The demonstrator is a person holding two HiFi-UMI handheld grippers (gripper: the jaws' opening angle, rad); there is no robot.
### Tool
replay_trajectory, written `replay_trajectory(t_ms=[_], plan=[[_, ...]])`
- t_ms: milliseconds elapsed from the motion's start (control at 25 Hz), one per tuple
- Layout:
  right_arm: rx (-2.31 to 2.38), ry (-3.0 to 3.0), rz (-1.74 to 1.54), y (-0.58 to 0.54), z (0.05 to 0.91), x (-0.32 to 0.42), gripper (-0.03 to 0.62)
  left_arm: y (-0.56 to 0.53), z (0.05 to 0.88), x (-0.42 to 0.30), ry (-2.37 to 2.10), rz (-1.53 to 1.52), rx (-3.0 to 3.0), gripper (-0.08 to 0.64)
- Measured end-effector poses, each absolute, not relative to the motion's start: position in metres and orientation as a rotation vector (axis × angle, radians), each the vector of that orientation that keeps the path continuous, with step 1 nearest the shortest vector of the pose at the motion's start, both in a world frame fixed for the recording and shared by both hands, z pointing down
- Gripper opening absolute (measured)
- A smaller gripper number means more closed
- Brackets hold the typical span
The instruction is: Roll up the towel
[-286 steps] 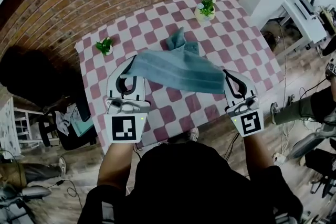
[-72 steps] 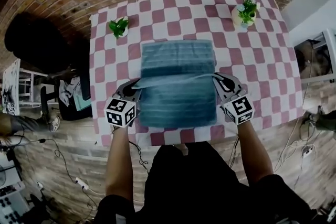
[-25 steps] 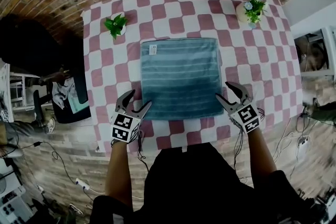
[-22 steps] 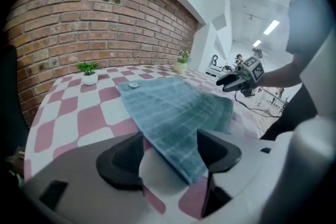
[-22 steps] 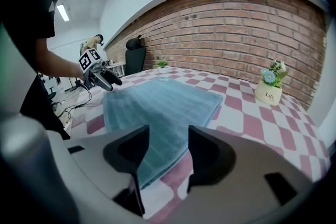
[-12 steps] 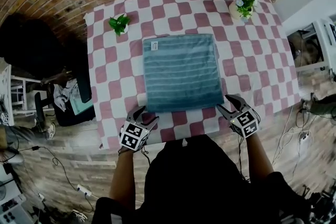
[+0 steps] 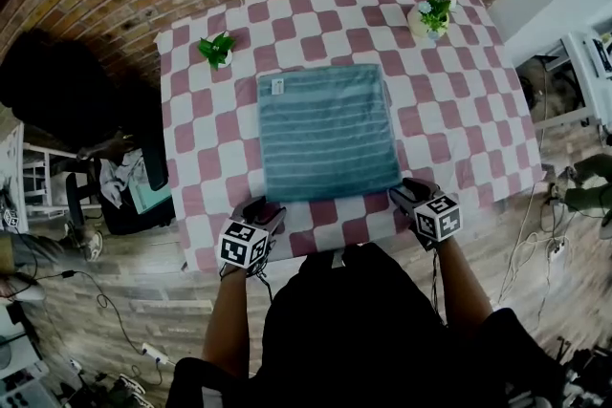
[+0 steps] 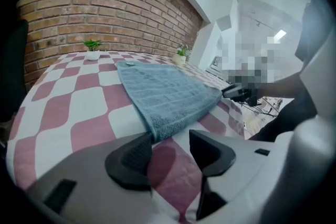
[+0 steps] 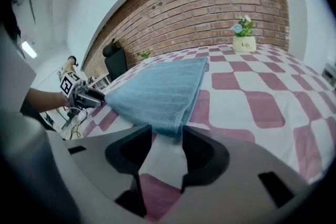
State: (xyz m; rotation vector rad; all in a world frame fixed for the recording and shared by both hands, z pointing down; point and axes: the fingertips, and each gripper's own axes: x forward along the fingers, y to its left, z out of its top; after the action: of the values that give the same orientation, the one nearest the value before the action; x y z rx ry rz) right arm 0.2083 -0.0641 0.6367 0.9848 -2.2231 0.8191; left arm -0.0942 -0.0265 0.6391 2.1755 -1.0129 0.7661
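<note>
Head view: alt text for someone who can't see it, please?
A blue towel lies flat on a checked table; the left tool, jaws just closing, and the right tool sit open at its near corners, gripping nothing.

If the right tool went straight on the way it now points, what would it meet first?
Most likely the towel. Its near corner lies just at the tips of the right tool, whose jaws stand apart. The checked tablecloth lies under it. Depth is hard to judge.

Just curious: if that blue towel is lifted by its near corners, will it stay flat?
Probably not: the blue towel lies limp on the checked tablecloth, so it should sag. Its ribbed terry pile looks grippy, not slippery. It looks thin, likely light.
</note>
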Motion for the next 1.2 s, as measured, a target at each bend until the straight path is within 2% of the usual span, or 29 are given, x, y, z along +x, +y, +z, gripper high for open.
replay_trajectory(t_ms=[320,560,640,720,880,1080,1200], plan=[[1.098,-2.224,1.178,-0.069,0.635,0.206,0.187,-0.029,0.637,-0.089,-1.105,0.690,2.091,0.221],[1.259,-2.197,1.599,-0.078,0.631,0.205,0.184,-0.029,0.634,-0.089,-1.179,0.689,2.060,0.221],[1.319,-2.169,1.736,-0.081,0.630,0.207,0.161,-0.028,0.633,-0.090,-1.201,0.694,2.049,0.221],[1.364,-2.150,1.833,-0.083,0.629,0.209,0.086,-0.026,0.632,-0.090,-1.216,0.701,2.038,0.221],[1.411,-2.147,1.943,-0.087,0.624,0.209,0.027,-0.024,0.625,-0.090,-1.270,0.713,2.030,0.218],[1.515,-2.107,2.034,-0.086,0.625,0.212,0.020,-0.022,0.615,-0.089,-1.339,0.730,2.031,0.199],[1.569,-2.119,1.955,-0.087,0.622,0.212,0.020,-0.020,0.610,-0.094,-1.364,0.735,2.037,0.195]])
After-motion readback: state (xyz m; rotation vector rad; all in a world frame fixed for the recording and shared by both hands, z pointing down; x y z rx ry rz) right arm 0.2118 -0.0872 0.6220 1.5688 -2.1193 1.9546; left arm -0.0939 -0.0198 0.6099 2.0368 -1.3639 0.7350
